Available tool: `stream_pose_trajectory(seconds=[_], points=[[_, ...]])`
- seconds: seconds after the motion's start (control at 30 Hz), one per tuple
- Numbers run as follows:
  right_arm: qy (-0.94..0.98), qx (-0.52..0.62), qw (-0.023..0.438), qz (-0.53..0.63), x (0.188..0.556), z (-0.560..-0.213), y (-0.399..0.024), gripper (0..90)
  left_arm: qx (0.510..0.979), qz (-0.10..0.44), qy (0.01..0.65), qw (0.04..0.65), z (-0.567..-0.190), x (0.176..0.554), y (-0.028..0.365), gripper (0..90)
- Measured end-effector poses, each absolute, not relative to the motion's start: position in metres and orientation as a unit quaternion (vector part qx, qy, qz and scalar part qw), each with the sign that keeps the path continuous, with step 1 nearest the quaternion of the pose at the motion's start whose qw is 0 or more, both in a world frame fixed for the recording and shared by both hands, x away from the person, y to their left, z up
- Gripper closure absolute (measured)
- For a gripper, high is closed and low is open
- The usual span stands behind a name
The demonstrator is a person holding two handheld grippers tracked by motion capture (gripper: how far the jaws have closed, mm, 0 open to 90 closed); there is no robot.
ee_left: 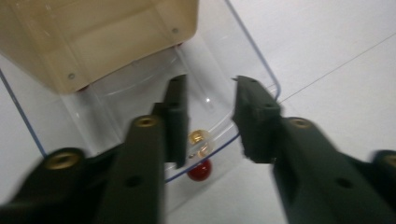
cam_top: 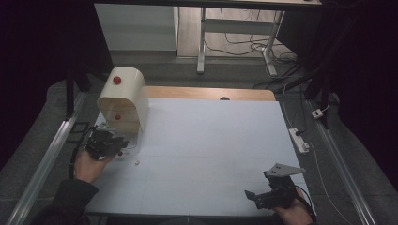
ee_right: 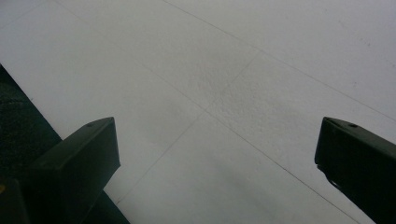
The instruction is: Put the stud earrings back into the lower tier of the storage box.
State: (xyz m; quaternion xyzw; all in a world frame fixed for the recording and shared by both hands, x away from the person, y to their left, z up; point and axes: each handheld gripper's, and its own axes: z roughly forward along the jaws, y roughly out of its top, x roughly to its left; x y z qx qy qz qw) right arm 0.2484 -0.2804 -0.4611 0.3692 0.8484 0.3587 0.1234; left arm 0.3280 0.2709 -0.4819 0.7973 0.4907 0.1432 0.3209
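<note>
My left gripper [cam_top: 109, 143] sits at the left side of the white table [cam_top: 206, 140], held in my left hand [cam_top: 89, 165]. Its two black jaws are open with a gap between them, and they hold nothing. Just past the jaw tips is one cream box with a round top [cam_top: 123, 98]. I count two red knobs on it in the high view, one on top [cam_top: 117, 80] and one lower on the front [cam_top: 118, 116]. A clear plastic tray [ee_left: 252, 60] sticks out from under the box, and my jaws hang over it. Between my jaws, close to my left jaw, is one red ball [ee_left: 199, 170] with one small gold piece [ee_left: 198, 137] right above it.

My right gripper [cam_top: 267, 196] is far to the right, near the table's front edge. Its two jaws are spread wide. Between them is bare white table top.
</note>
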Motion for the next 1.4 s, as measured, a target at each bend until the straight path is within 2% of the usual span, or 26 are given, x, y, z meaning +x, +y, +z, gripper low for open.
stream_pose_trajectory(seconds=[0.23,0.4,0.43,0.5,0.67,0.93,1.17,1.33,1.4], points=[[0.847,0.370,0.125,0.360,0.248,-0.461,-0.281,0.0,0.811,0.106,0.457,0.350,-0.479,0.315,0.260,30.6],[0.848,0.369,0.126,0.358,0.248,-0.461,-0.280,0.0,0.826,0.091,0.433,0.350,-0.479,0.304,0.250,6.7],[0.848,0.369,0.126,0.359,0.248,-0.461,-0.280,0.0,0.831,0.087,0.427,0.345,-0.481,0.303,0.248,2.7],[0.848,0.369,0.126,0.359,0.248,-0.461,-0.280,0.0,0.837,0.077,0.420,0.343,-0.486,0.300,0.244,0.3],[0.848,0.369,0.126,0.359,0.249,-0.461,-0.280,0.0,0.841,0.043,0.406,0.355,-0.495,0.295,0.238,0.0],[0.849,0.367,0.126,0.360,0.249,-0.461,-0.280,0.0,0.868,0.023,0.384,0.314,-0.510,0.299,0.222,0.0],[0.851,0.364,0.126,0.357,0.249,-0.461,-0.279,0.0,0.890,0.043,0.374,0.257,-0.524,0.306,0.212,10.8],[0.851,0.364,0.126,0.357,0.249,-0.461,-0.279,0.0,0.885,0.021,0.379,0.270,-0.527,0.310,0.219,23.5],[0.851,0.364,0.127,0.356,0.248,-0.461,-0.279,0.0,0.887,0.028,0.377,0.267,-0.527,0.311,0.219,28.4]])
